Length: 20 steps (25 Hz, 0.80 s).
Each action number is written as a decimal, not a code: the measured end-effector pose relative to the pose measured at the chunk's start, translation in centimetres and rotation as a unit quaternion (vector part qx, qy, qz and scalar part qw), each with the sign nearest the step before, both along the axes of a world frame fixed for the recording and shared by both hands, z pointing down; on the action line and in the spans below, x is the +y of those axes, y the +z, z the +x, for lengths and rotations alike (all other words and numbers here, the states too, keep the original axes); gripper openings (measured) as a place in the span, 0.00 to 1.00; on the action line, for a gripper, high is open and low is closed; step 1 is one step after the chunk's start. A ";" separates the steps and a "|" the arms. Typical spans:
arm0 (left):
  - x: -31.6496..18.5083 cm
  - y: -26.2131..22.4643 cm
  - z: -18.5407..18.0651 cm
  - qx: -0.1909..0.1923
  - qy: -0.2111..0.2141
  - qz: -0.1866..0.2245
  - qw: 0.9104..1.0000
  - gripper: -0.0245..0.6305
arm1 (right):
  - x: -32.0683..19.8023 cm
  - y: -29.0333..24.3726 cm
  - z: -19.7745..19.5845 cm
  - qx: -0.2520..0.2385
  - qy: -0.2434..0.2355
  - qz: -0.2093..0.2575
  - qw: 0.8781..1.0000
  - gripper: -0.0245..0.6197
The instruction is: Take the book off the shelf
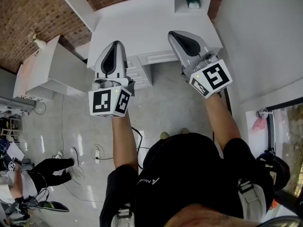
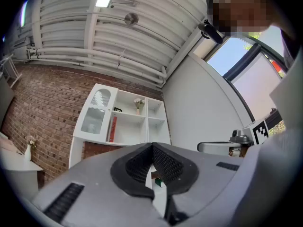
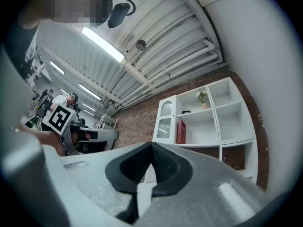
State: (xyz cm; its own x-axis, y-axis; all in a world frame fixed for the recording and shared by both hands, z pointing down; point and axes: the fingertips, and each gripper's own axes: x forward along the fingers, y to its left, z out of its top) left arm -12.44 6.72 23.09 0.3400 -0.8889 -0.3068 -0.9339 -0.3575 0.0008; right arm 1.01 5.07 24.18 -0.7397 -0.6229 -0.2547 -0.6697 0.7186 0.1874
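The red book point(image 2: 112, 129) stands upright in the middle row of a white shelf unit point(image 2: 142, 126) against the brick wall; it also shows as the red book point(image 3: 181, 132) in the right gripper view, beside a glass-door cabinet point(image 3: 165, 121). Both grippers are held up in the air, well short of the shelf. My left gripper point(image 2: 151, 146) is shut with nothing between its pads, and in the head view the left gripper point(image 1: 115, 44) points at the white furniture point(image 1: 151, 18). My right gripper point(image 3: 151, 149) is shut and empty too, and the right gripper point(image 1: 173, 34) sits level with the left. The head view hides the book.
A small vase of flowers point(image 2: 138, 104) sits on the top shelf. A green object point(image 1: 192, 1) lies in a cubby. A low white cabinet point(image 1: 52, 70) stands to the left. Cables point(image 1: 94, 152) and a crouching person point(image 1: 28, 174) are on the floor. A white wall point(image 1: 265, 41) runs along the right.
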 end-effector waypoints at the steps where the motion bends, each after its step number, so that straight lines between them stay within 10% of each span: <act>1: 0.1 -0.1 -0.3 0.001 0.000 0.001 1.000 0.04 | 0.1 -0.1 -0.3 0.001 0.000 0.001 1.000 0.04; 20: -5.7 -2.4 -8.2 0.039 -0.033 0.027 0.998 0.04 | -4.1 -1.0 -5.7 0.005 0.003 0.007 1.000 0.04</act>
State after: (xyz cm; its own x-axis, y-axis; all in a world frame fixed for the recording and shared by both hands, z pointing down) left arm -20.67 0.99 20.74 0.2544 -0.8899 -0.3787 -0.9533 -0.2966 0.0565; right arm -4.66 0.99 23.20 -0.7381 -0.6238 -0.2571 -0.6724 0.7114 0.2042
